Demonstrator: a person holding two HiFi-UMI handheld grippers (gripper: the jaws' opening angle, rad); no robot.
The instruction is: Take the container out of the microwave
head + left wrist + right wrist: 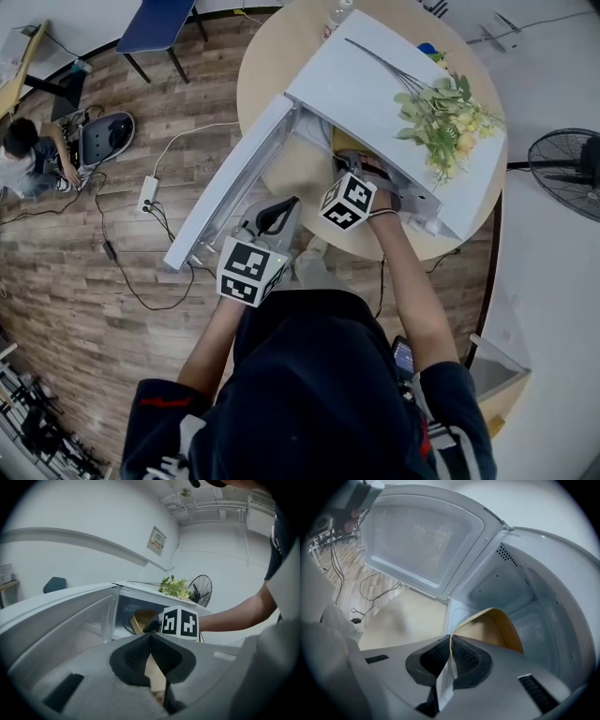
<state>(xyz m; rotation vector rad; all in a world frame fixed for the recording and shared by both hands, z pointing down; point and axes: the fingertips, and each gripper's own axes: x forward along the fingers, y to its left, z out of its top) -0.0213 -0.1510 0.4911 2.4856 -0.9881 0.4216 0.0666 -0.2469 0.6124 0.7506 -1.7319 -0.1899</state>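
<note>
A white microwave [394, 103] stands on the round table [272, 66] with its door [234, 183] swung wide open. A tan container [499, 625] sits inside the cavity. My right gripper [451, 637] reaches into the cavity and is shut on the container's thin near rim. From the head view its jaws are hidden under the microwave top, and only its marker cube [349, 202] shows. My left gripper [150, 634] hangs in front of the opening beside the door, shut with nothing in it. From there I see the container [139, 619] and the right gripper's cube [180, 622].
A bunch of flowers [445, 112] lies on top of the microwave. A standing fan [567, 173] is at the right. A power strip [148, 194] with cables lies on the wooden floor. A person [28, 159] sits at the far left, near a blue chair [159, 23].
</note>
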